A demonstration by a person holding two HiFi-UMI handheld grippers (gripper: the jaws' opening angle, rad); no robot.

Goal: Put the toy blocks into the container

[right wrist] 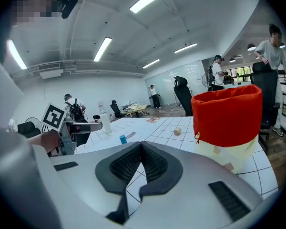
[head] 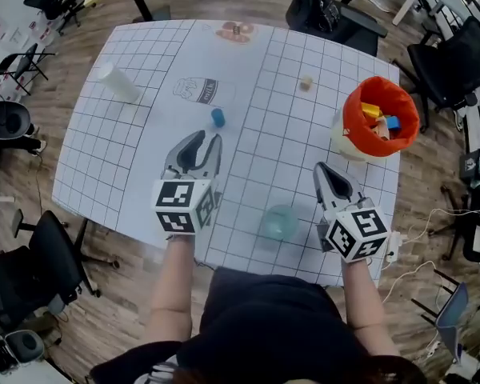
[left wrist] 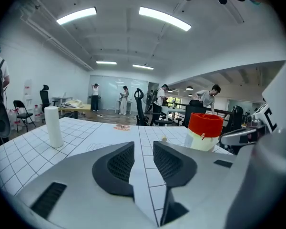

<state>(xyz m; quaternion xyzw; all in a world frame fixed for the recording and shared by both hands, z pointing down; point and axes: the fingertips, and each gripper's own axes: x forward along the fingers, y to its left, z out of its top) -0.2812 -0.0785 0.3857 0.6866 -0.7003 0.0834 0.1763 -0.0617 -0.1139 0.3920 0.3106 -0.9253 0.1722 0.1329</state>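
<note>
Toy blocks [head: 382, 120]: several bright plastic ones lie inside the red-lined pale container [head: 354, 117]. A small blue cylinder block [head: 218, 118] sits well left of the container, and a small beige wooden block [head: 306, 82] is near its far-left side.

Left gripper [head: 209, 138] is released and empty, aimed at the blue one. Right gripper [head: 321, 167] is clenched on nothing, just this side of the container.

My read: straddle the blue one squarely and squeeze low so it doesn't tip.

Container hugs the right edge of the white grid sheet [head: 128, 158]. The sheet left of it is bare, with a clear cup [head: 278, 222] near-left.

White cylinder [head: 118, 82] and teal cup [head: 279, 222] (well apart) on gridded table [head: 144, 158]
</note>
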